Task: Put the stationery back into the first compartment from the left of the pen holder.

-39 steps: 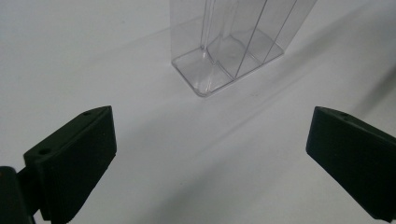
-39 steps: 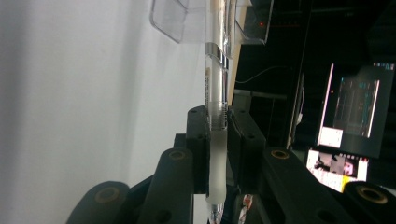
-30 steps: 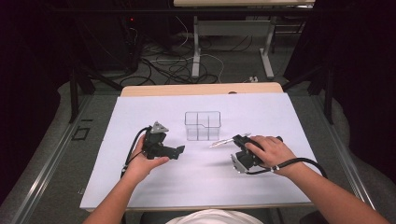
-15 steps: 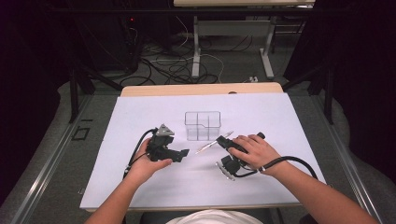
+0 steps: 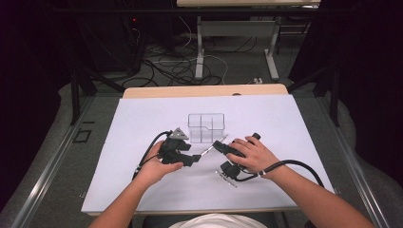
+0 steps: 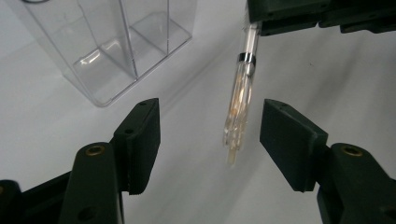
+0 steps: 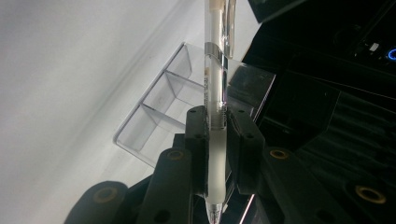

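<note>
Right gripper [image 7: 217, 140] clamped on clear pen [image 7: 215, 107]. Left gripper [image 6: 210, 135] jaws apart, just been closing, pen end between them untouched; clear box [image 5: 206, 127] at 12 o'clock.

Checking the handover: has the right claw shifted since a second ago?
Yes. The right claw, shut on the pen, moved leftward, below the clear organizer, toward the left claw.

Both grippers are black: the left gripper [image 5: 194, 159] carries a grey three-cornered plate, brass-ringed screw holes dot its flat jaws, and a black cable trails from each. The arms are bare.
</note>
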The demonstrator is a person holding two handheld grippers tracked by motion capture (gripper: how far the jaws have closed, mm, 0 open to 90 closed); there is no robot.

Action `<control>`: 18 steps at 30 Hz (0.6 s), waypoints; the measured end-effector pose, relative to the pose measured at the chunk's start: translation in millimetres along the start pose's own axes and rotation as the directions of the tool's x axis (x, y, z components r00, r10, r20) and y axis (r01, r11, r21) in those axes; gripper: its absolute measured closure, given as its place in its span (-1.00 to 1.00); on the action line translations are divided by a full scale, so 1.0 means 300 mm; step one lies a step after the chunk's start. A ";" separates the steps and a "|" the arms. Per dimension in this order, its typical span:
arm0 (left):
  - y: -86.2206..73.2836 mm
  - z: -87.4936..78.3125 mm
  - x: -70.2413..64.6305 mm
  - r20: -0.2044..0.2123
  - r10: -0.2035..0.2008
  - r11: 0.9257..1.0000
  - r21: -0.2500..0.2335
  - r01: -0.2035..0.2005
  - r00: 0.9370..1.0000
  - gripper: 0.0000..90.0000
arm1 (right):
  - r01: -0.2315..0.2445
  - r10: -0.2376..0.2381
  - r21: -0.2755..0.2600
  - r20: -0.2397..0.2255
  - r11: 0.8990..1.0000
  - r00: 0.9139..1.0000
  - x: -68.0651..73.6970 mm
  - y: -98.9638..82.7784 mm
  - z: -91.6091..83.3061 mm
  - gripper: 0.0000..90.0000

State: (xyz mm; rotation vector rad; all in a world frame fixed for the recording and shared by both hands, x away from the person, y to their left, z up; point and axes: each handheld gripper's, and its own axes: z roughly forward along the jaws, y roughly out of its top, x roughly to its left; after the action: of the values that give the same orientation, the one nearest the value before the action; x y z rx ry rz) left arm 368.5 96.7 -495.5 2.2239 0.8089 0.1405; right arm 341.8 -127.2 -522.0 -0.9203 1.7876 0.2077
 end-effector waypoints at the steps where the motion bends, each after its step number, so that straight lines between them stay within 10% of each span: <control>1: 0.008 0.002 0.000 0.002 0.011 1.000 0.011 -0.011 1.000 -0.13 | 0.026 -0.026 -0.022 0.009 0.999 1.000 -0.003 -0.002 0.007 0.76; 18: 0.113 0.071 -0.024 0.082 0.005 0.987 0.157 -0.018 0.997 0.33 | 0.048 -0.048 -0.017 -0.006 0.999 0.999 0.000 0.004 0.000 0.76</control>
State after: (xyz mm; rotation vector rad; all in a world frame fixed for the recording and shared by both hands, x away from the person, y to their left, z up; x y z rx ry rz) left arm 387.1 61.7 -486.2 2.3662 0.7859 -0.0087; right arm 341.0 -126.4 -522.2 -0.9761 1.7701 0.1900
